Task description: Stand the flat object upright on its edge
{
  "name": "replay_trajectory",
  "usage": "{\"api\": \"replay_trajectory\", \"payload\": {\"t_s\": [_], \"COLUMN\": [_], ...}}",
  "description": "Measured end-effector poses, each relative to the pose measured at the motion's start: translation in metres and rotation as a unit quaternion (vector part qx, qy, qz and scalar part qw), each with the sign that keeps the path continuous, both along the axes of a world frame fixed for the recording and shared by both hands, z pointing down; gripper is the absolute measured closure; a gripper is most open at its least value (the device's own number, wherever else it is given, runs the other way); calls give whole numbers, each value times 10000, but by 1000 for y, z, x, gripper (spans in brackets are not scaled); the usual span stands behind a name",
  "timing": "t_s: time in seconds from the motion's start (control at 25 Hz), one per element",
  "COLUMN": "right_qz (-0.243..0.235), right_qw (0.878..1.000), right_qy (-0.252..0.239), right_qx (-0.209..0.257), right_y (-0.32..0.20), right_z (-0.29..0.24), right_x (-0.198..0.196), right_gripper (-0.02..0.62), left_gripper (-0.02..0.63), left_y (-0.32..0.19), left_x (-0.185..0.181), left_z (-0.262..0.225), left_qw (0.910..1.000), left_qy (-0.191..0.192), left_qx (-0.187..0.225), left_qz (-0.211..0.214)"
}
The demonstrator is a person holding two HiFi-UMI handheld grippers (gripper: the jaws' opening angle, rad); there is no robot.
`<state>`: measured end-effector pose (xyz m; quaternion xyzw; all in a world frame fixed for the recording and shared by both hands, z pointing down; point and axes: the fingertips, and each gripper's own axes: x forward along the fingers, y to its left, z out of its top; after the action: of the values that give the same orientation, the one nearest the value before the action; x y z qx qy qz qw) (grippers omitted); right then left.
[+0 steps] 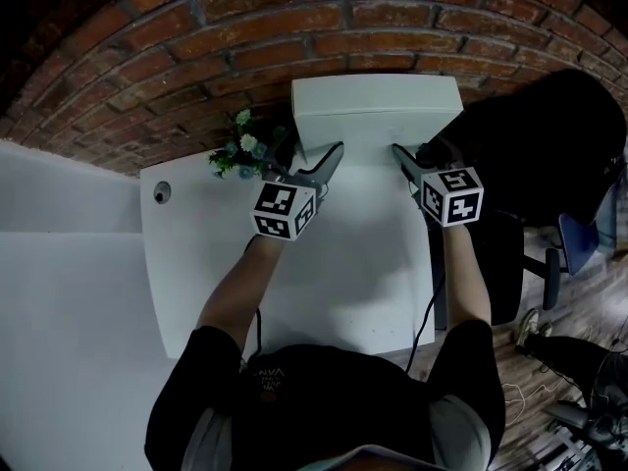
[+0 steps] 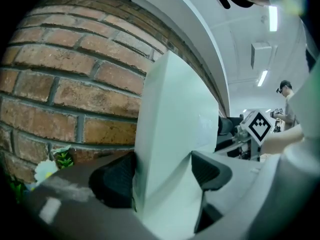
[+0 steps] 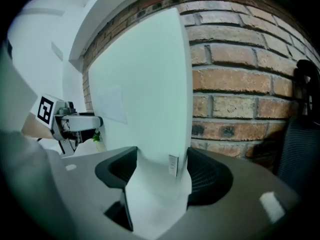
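The flat object is a white box (image 1: 378, 111) standing upright on its edge at the back of the white table (image 1: 343, 273), close to the brick wall (image 1: 245, 27). My left gripper (image 1: 329, 157) is shut on its left end and my right gripper (image 1: 400, 155) is shut on its right end. In the left gripper view the box (image 2: 175, 124) rises tall between the left gripper's (image 2: 165, 171) two dark pads. In the right gripper view the box (image 3: 145, 84) fills the gap of the right gripper (image 3: 160, 166), with a small label near its lower edge.
A small pot of flowers (image 1: 240, 150) stands left of the box by the wall. A black office chair (image 1: 549, 155) is at the table's right side. A round cable hole (image 1: 161, 193) sits at the table's left corner. A person (image 2: 286, 91) stands far off.
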<state>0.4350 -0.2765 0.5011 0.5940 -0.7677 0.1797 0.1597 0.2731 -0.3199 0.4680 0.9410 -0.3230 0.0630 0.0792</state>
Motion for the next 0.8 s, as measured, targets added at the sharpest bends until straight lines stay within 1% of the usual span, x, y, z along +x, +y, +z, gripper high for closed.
{"api": "replay_trajectory", "payload": {"t_s": [0.48,0.8], "right_qz": [-38,-22], "right_qw": [9998,9997], "right_qy": [127,107], "right_qx": [156,213], "right_y": [-31,-40], "right_z": [-2,-1], "right_x": [6,5], "right_gripper": [290,289], "left_gripper": [245,245], "left_y": [-28,-38], "left_x": [6,3], "left_z": [0,5], "left_qw": [9999,9997], "left_qy": [27,128], "left_qx": [141,16], "left_qz": [-83,-198]}}
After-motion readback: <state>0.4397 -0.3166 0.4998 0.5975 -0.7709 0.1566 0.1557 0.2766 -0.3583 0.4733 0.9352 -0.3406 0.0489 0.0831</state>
